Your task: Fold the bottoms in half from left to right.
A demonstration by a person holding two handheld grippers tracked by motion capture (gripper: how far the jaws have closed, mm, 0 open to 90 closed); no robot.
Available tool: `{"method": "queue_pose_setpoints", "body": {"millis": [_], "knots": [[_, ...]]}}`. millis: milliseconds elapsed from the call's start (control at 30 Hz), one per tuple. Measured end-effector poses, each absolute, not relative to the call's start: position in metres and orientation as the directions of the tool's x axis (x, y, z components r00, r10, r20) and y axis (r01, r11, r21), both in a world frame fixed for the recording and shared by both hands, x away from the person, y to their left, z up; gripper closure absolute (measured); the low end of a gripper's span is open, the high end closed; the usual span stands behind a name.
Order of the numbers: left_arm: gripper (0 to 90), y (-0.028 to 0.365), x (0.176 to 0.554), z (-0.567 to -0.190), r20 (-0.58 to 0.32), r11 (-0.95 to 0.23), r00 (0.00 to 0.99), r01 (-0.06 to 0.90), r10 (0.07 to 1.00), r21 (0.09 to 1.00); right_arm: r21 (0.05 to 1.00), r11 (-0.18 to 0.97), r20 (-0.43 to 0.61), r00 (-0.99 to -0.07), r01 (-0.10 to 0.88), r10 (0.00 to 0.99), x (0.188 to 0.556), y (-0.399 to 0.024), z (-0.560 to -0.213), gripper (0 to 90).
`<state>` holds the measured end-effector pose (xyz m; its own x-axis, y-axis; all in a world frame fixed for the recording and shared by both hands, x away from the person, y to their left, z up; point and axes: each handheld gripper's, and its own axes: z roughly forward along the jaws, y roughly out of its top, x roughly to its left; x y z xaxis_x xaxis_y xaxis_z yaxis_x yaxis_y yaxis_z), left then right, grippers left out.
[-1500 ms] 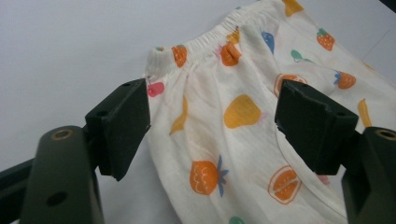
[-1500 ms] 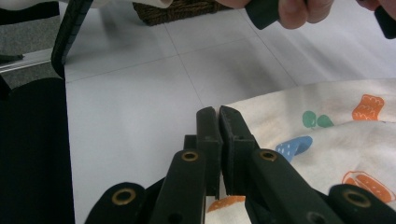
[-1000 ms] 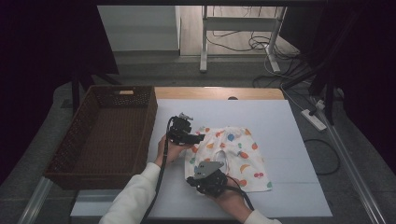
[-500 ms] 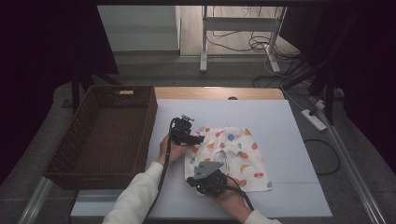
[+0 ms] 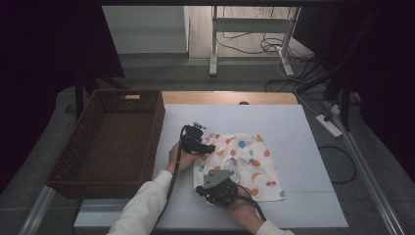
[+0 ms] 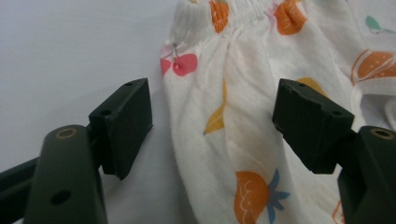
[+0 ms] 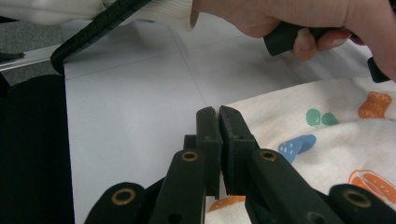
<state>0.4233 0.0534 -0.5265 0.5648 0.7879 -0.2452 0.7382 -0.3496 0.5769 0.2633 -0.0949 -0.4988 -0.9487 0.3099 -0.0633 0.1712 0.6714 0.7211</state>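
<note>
One small pair of fruit-print shorts (image 5: 242, 164) lay flat on the white table (image 5: 293, 137), my right claw (image 7: 218, 122) pinched tight on its near edge, my left claw (image 6: 212, 126) spread wide over its waistband end, brown basket (image 5: 110, 139) off to the left.

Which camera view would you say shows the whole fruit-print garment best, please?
The high view: the fruit-print garment lies there entire on the white table. The left gripper view gives its elastic waistband and prints close up; the right gripper view, one edge.
</note>
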Motion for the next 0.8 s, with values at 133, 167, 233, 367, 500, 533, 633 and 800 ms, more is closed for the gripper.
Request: {"method": "queue_pose_setpoints", "body": {"millis": [133, 167, 233, 367, 500, 533, 633, 800], "knots": [[31.0, 0.0522, 0.4232, -0.5275, -0.243, -0.353, 0.568, 0.736, 0.786, 0.578, 0.727, 0.664, -0.056, -0.949, 0.174, 0.309, 0.2634, -0.0947, -0.4998, 86.7], [33.1, 0.0521, 0.4231, -0.5274, -0.237, -0.358, 0.57, 0.734, 0.787, 0.578, 0.727, 0.664, -0.055, -0.95, 0.174, 0.309, 0.2634, -0.0946, -0.5, 86.7], [39.7, 0.0522, 0.4226, -0.5271, -0.225, -0.362, 0.569, 0.731, 0.791, 0.578, 0.725, 0.667, -0.057, -0.95, 0.173, 0.308, 0.2633, -0.0945, -0.5, 86.7], [51.0, 0.0533, 0.4215, -0.5274, -0.245, -0.366, 0.585, 0.728, 0.773, 0.58, 0.723, 0.669, -0.059, -0.95, 0.171, 0.306, 0.2631, -0.0944, -0.4998, 86.7], [75.0, 0.0546, 0.421, -0.5295, -0.287, -0.358, 0.59, 0.736, 0.755, 0.574, 0.723, 0.67, -0.06, -0.95, 0.17, 0.306, 0.263, -0.0946, -0.4997, 86.7], [78.6, 0.055, 0.421, -0.53, -0.295, -0.357, 0.59, 0.74, 0.752, 0.571, 0.725, 0.668, -0.06, -0.95, 0.169, 0.305, 0.2632, -0.0947, -0.4998, 86.7], [84.7, 0.0552, 0.421, -0.5313, -0.318, -0.347, 0.59, 0.744, 0.742, 0.571, 0.726, 0.667, -0.06, -0.95, 0.17, 0.307, 0.2632, -0.095, -0.4996, 86.7], [85.7, 0.0536, 0.4202, -0.5308, -0.32, -0.354, 0.598, 0.74, 0.735, 0.572, 0.727, 0.665, -0.058, -0.95, 0.17, 0.307, 0.2632, -0.0954, -0.4995, 86.7]]}}
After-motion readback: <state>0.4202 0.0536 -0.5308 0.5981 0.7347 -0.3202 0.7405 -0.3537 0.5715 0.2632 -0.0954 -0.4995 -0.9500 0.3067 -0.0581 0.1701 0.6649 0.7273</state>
